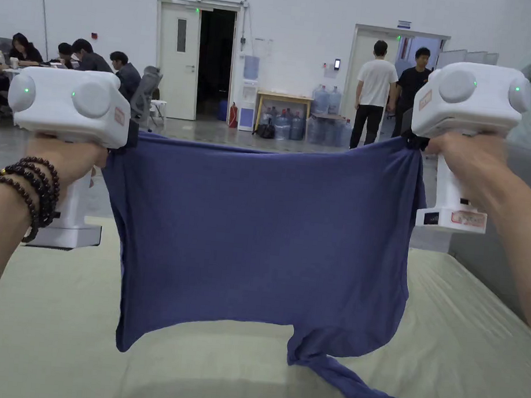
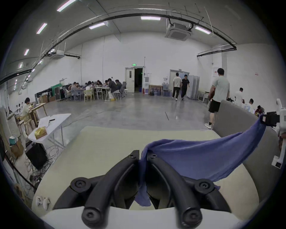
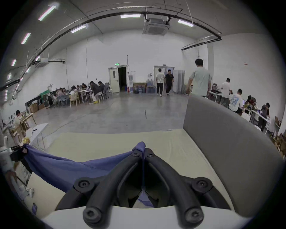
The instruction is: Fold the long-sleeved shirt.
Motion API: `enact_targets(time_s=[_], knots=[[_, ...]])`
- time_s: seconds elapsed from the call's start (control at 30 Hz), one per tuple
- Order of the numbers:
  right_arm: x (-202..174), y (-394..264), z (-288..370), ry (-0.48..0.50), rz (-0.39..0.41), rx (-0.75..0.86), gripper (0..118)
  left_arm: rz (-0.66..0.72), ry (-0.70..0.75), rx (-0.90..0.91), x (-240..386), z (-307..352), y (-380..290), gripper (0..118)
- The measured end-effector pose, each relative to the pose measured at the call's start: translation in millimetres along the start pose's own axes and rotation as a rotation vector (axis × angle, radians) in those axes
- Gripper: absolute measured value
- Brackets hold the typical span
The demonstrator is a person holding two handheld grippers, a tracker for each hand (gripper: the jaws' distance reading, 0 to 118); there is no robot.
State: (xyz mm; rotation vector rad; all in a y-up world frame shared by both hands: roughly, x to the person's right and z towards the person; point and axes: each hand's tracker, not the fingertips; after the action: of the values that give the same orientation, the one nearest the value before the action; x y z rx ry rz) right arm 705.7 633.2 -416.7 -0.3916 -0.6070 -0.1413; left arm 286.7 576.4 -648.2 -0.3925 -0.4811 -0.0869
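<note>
Hanging shirt (image 1: 261, 231), stretched between both hand-held grippers

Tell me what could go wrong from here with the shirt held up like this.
1. Each gripper pinches only a small bit of the blue shirt: left gripper, right gripper. A tug might pull a corner free.
2. One sleeve hangs bunched and touches the bed; lowering now could trap it crumpled underneath.
3. The top edge sags, so the shirt may land wrinkled.

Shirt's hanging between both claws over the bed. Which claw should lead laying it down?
Probably the right claw. The sleeve trailing onto the bed hangs nearer its side, so lowering there first may spread it. The left claw holds the shirt higher off the bed.
</note>
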Motion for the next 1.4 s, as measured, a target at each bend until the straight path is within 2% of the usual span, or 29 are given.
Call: enact_targets(time_s=[0.2,0.27,0.37,0.43,0.53,0.67,0.73,0.83,0.93,1.0,1.07,1.13,1.27,1.3,1.33,1.37,1.4], knots=[[19.3,-67.5,42.1,0.042,0.005,-0.039,3,0.047,-0.049,-0.011,-17.2,56.1,-61.2,5],[24.7,-96.0,63.2,0.067,-0.006,-0.052,3,0.041,-0.057,-0.006,-20.3,78.7,-88.7,5],[29.2,-150.5,99.2,0.089,0.026,-0.069,3,-0.001,-0.053,-0.027,-19.8,115.0,-139.6,5],[33.0,-193.6,121.6,0.098,0.049,-0.104,3,-0.022,-0.063,-0.028,-21.1,137.6,-185.1,5],[40.4,-266.3,153.4,0.145,0.030,-0.172,3,-0.017,-0.068,-0.114,-26.3,164.5,-258.3,5],[49.1,-364.3,199.9,0.129,0.060,-0.251,3,-0.001,-0.051,-0.216,-35.1,206.2,-355.0,5],[55.3,-408.5,224.0,0.142,0.026,-0.311,3,-0.030,-0.043,-0.257,-34.1,234.0,-397.3,5],[59.9,-466.5,260.4,0.177,0.024,-0.386,3,0.023,-0.051,-0.290,-38.0,276.8,-448.1,5],[68.1,-508.8,285.1,0.201,0.021,-0.470,3,0.017,-0.025,-0.340,-47.7,302.1,-487.2,5],[68.6,-529.4,300.4,0.196,0.074,-0.520,3,0.052,-0.012,-0.389,-54.5,318.3,-506.5,5],[68.8,-547.2,312.1,0.187,0.082,-0.578,3,0.067,-0.039,-0.434,-58.4,326.9,-524.8,5],[69.0,-562.0,313.0,0.187,0.097,-0.635,3,0.022,-0.021,-0.469,-58.5,328.0,-539.2,5],[64.9,-586.2,295.9,0.167,0.117,-0.698,3,0.050,-0.026,-0.507,-59.1,318.8,-556.1,6],[64.5,-589.6,294.7,0.162,0.124,-0.707,15,0.059,-0.026,-0.502,-59.4,318.8,-556.3,11],[64.7,-589.7,293.5,0.166,0.121,-0.711,49,0.071,-0.021,-0.484,-56.6,321.5,-554.8,39],[65.1,-587.8,295.0,0.164,0.117,-0.708,49,0.087,-0.014,-0.461,-57.3,322.2,-553.3,54],[64.9,-584.3,294.6,0.151,0.117,-0.710,68,0.081,-0.007,-0.465,-58.1,321.5,-549.2,72]])
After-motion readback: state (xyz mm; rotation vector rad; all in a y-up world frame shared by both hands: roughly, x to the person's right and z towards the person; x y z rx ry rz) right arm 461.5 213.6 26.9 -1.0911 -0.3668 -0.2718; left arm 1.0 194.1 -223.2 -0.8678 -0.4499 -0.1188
